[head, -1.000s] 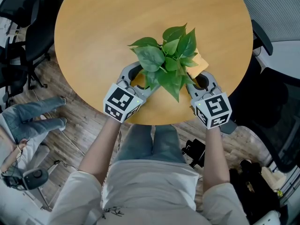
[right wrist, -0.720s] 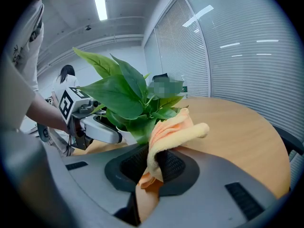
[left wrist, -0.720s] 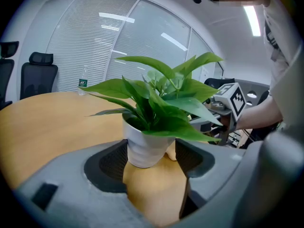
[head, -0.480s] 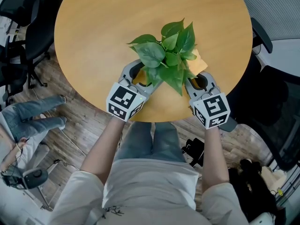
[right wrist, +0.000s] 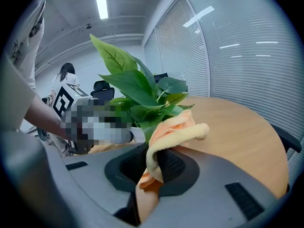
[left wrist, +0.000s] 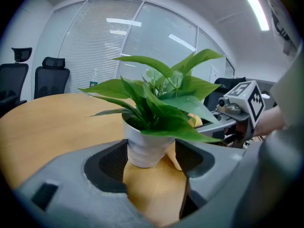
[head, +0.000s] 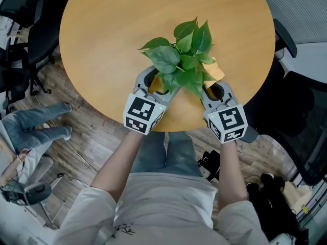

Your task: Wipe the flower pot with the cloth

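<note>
A leafy green plant point(head: 181, 60) stands in a white ribbed flower pot point(left wrist: 145, 148) near the front edge of the round wooden table point(head: 112, 34). In the head view the leaves hide the pot. My left gripper point(left wrist: 149, 156) has its jaws on either side of the pot and holds it from the left point(head: 156, 78). My right gripper point(right wrist: 154, 167) is shut on an orange cloth point(right wrist: 173, 132), which bunches out above the jaws. From the right point(head: 214, 86), that gripper holds the cloth point(head: 214, 71) close beside the pot, under the leaves.
Black office chairs point(head: 25, 29) stand left of the table, with a seated person's legs point(head: 36, 126) nearby. Another chair point(head: 301, 116) is at the right. Black gear point(head: 212, 165) lies on the wooden floor by my knees. Both grippers work at the table's near rim.
The left gripper has swung to the right and turned, and the plant has shifted slightly away from me. The right gripper has edged a little to the left with the cloth.
</note>
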{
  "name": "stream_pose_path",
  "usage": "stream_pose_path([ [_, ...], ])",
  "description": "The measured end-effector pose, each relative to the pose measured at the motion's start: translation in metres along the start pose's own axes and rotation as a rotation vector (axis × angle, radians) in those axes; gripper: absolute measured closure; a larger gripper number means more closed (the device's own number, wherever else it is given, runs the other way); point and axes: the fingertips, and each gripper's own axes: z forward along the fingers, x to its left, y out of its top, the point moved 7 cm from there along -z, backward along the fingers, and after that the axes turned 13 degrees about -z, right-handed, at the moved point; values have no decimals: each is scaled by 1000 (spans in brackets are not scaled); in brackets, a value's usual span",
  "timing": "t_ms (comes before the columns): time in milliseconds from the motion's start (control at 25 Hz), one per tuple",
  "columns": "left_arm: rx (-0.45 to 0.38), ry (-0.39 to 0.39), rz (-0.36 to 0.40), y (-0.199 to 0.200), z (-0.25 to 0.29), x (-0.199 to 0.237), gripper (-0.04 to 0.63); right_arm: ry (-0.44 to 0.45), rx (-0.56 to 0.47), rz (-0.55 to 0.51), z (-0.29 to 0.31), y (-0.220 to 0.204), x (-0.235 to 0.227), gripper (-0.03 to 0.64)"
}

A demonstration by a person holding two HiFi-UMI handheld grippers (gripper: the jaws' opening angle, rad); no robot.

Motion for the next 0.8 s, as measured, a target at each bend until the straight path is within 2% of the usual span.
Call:
stream_pose_path([
  [400, -30, 98, -40, -5, 7, -12, 275, 20, 2, 3, -1, -6, 12, 566],
  [800, -28, 115, -36, -5, 6, -15, 275, 31, 3, 7, -1, -6, 16, 566],
])
